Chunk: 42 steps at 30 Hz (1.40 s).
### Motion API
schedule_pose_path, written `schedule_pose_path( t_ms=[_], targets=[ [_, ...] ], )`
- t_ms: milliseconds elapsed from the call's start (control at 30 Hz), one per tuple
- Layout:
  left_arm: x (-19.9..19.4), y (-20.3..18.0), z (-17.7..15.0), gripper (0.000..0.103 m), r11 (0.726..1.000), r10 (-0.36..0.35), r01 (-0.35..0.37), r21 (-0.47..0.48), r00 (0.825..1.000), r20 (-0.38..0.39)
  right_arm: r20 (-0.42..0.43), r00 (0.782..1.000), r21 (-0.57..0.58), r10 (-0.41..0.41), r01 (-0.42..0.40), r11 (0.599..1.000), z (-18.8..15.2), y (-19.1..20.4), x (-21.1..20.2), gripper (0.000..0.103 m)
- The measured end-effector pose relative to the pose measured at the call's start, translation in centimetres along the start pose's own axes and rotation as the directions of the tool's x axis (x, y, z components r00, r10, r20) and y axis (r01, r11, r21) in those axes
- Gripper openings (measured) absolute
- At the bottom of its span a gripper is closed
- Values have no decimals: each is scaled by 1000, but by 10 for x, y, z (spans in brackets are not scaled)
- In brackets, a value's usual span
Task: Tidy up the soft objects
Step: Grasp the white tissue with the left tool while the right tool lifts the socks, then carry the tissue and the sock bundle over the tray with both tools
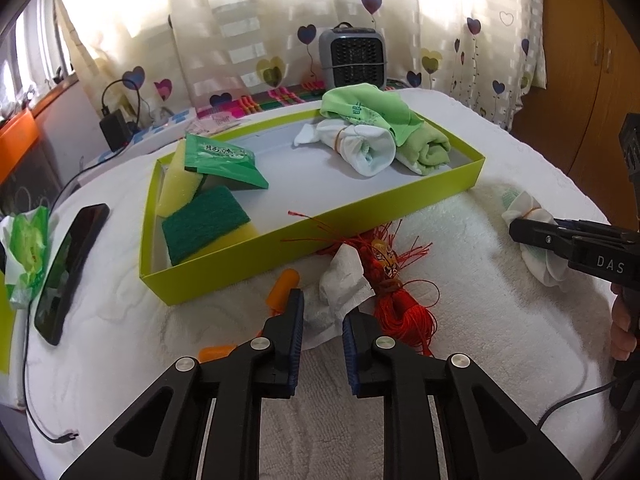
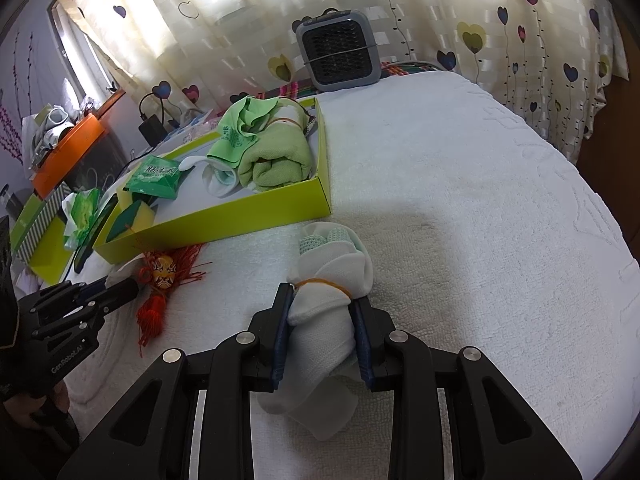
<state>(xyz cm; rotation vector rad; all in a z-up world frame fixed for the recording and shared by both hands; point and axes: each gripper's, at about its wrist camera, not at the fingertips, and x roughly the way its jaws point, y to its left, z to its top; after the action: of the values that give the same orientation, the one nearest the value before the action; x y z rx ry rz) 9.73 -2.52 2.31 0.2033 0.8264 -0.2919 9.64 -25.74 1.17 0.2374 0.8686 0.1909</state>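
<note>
A lime-green tray (image 1: 440, 196) holds green-and-yellow sponges (image 1: 204, 224) and pale green towels (image 1: 424, 152), on a white textured cloth (image 2: 460, 200) before cream curtains (image 2: 460, 12) patterned with hearts.

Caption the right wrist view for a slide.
Right tongs grip a banded white sock roll beside the green tray.

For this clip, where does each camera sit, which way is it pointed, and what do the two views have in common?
Left wrist: rides the left claw, facing the green tray and curtain; its open fingers flank a white tissue; the right claw shows at right.
Right wrist: rides the right claw, looking across the white towel; its fingers are shut on a rolled white sock; the left claw shows at left.
Shared: tray, red tassel, grey fan.
</note>
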Motion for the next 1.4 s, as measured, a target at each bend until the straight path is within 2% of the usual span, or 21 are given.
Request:
schedule_pose_path(
  t_ms=[667, 1400],
  targets=[
    [-24, 1, -11, 17, 998, -57, 58, -40, 998, 31, 41, 999, -25, 24, -23, 999, -6, 8, -14, 29],
    [-54, 13, 13, 17, 996, -69, 76, -54, 990, 122, 104, 993, -81, 50, -41, 996, 11, 30, -32, 29]
  ],
)
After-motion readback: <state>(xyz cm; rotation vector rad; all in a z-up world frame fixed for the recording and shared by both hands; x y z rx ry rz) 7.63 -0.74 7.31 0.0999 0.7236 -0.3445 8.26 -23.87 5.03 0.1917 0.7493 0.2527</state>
